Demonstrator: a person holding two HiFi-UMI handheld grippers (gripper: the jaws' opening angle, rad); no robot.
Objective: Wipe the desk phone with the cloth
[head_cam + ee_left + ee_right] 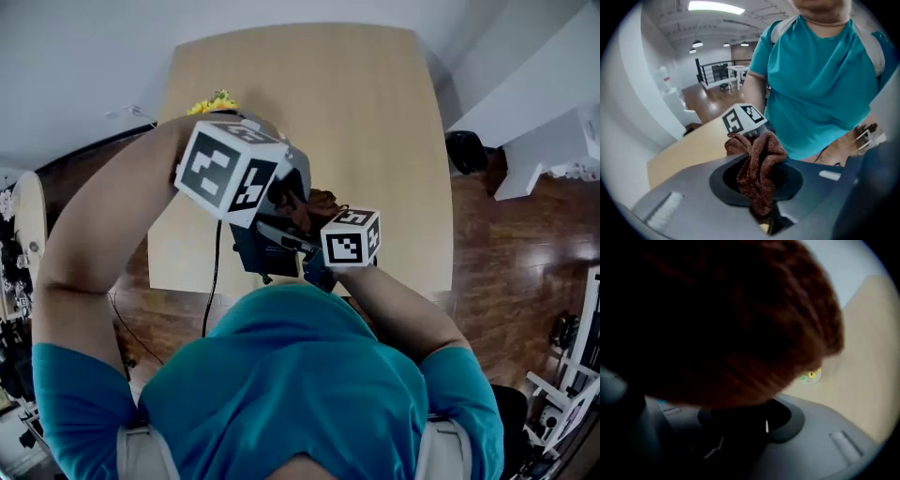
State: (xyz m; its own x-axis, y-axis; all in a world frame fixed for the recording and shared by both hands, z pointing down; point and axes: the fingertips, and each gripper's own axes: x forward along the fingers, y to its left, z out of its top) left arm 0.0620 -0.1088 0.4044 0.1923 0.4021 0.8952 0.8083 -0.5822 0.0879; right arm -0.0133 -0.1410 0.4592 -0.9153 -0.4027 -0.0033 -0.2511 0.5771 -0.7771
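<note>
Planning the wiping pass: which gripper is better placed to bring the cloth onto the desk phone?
Probably the left. The cloth runs down into the left gripper, which tilts down above the desk phone. The right gripper has cloth hanging across its view, but no grip shows there.

No legible text, brand, number or sign appears in any view. The left marker cube (230,169) and the right marker cube (350,237), both near the person, carry only black-and-white square code patterns. In the left gripper view, one face of the right marker cube loosely resembles a letter F.
</note>
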